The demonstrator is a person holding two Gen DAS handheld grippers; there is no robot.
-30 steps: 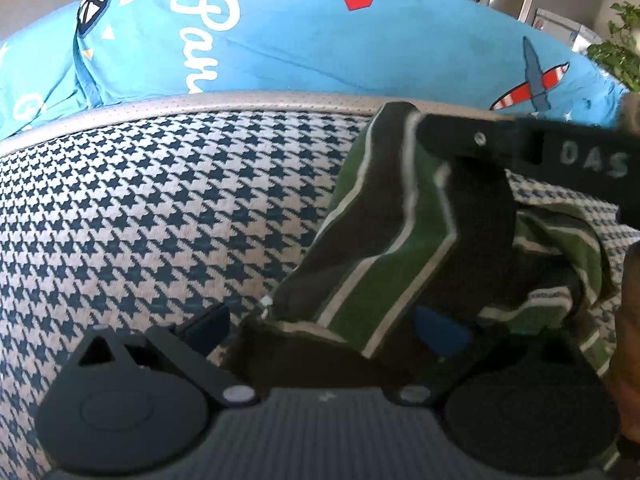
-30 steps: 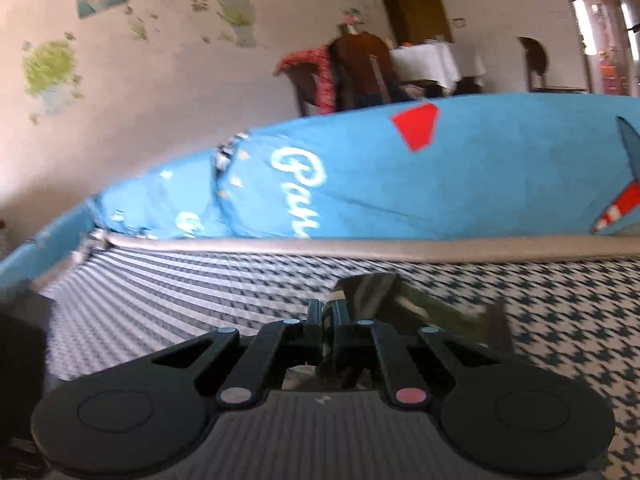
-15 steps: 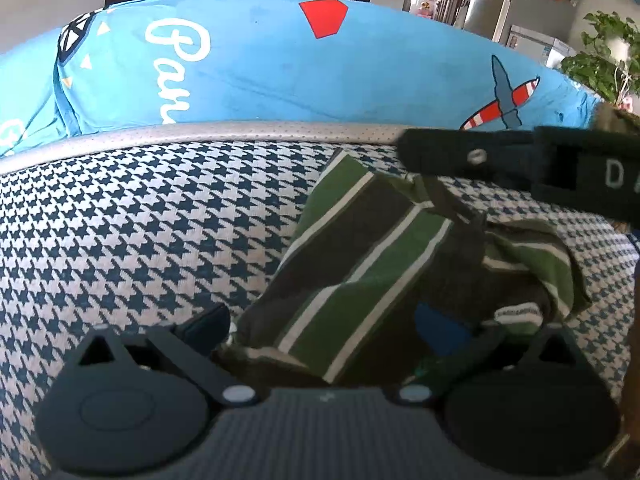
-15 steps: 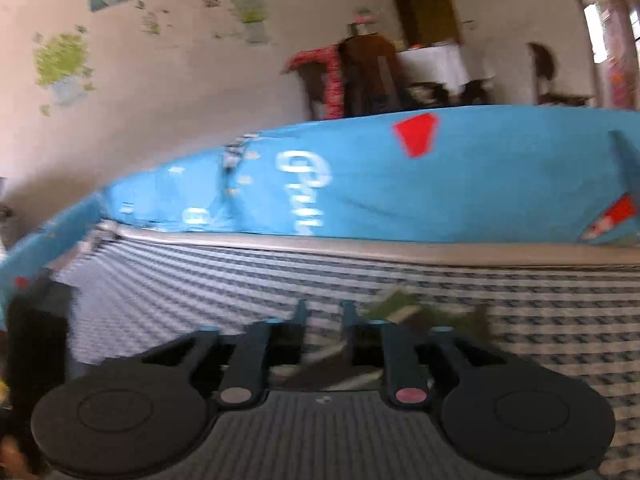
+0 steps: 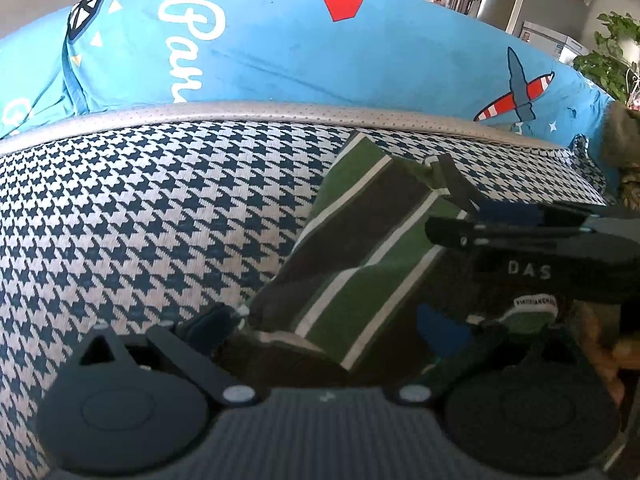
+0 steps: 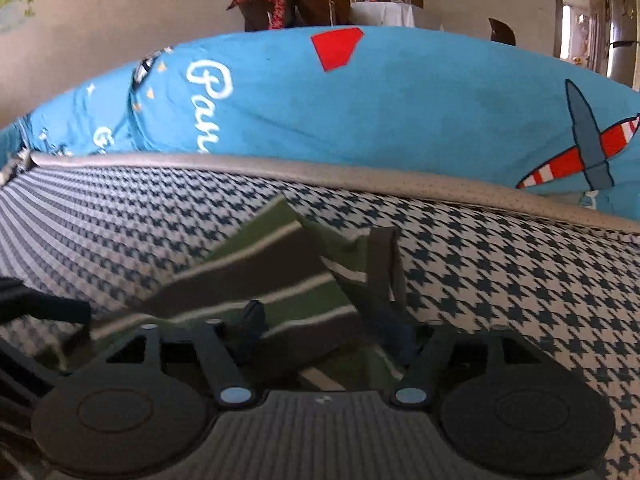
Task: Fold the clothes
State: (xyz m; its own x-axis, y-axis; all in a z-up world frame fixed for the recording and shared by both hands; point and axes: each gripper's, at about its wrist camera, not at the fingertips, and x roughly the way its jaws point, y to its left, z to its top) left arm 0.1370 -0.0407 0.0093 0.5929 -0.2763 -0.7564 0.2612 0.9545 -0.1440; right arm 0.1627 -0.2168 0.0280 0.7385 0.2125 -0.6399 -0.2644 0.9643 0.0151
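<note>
Low in both wrist frames, the striped garment (image 5: 360,272) is seen on the houndstooth cover (image 5: 160,220); the left gripper (image 5: 328,324) and right gripper (image 6: 324,320) are spread, gripping nothing. Unpinned, its loose fold may be dragged open by withdrawing fingers.

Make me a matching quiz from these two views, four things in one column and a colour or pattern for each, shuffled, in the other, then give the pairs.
Things
1. garment
2. cushion
3. blue cover
4. left gripper

Descriptions
A. white and navy houndstooth
B. green and dark stripes with thin white lines
C. black, blue pads, open
D. bright blue with white lettering and a red patch

Pairs: 1-B, 2-A, 3-D, 4-C
</note>
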